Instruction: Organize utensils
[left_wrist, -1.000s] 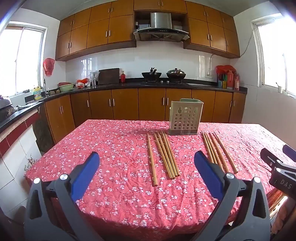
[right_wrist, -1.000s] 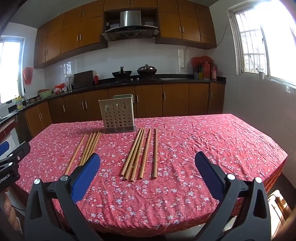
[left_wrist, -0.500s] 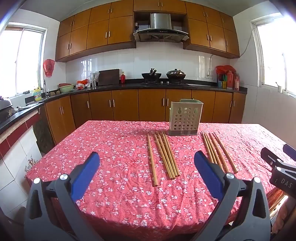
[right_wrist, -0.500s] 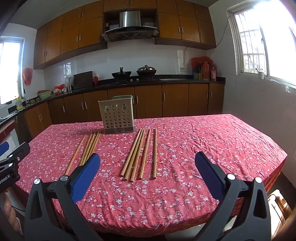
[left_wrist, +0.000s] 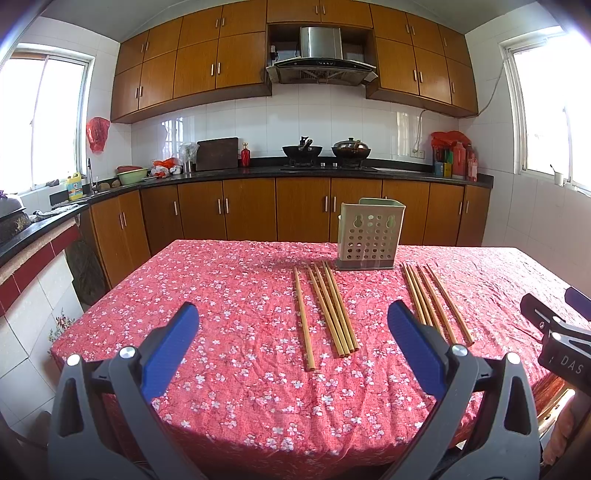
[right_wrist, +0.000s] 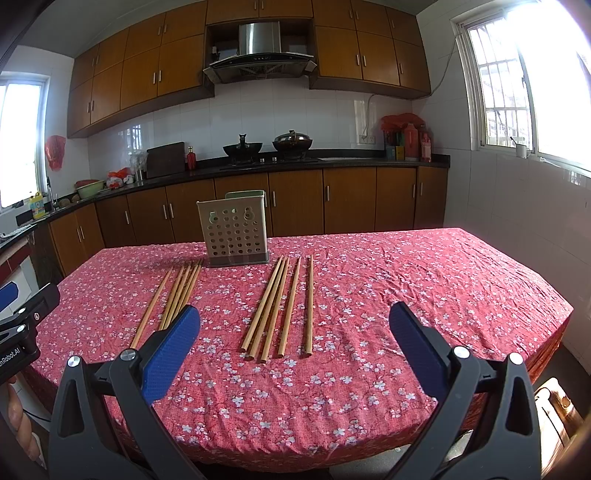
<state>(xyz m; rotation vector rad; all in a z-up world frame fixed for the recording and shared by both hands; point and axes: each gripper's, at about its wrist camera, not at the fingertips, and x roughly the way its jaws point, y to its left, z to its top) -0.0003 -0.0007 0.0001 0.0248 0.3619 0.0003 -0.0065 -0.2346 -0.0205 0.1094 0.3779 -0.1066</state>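
A perforated beige utensil holder stands at the far middle of the table. Two groups of wooden chopsticks lie flat in front of it: a left group and a right group. My left gripper is open and empty, held above the near table edge, short of the left group. My right gripper is open and empty, short of the right group. Each gripper shows at the edge of the other's view: the right one and the left one.
The table wears a red flowered cloth. Behind it runs a kitchen counter with wooden cabinets, two woks on the stove and bottles. A tiled wall is on the right.
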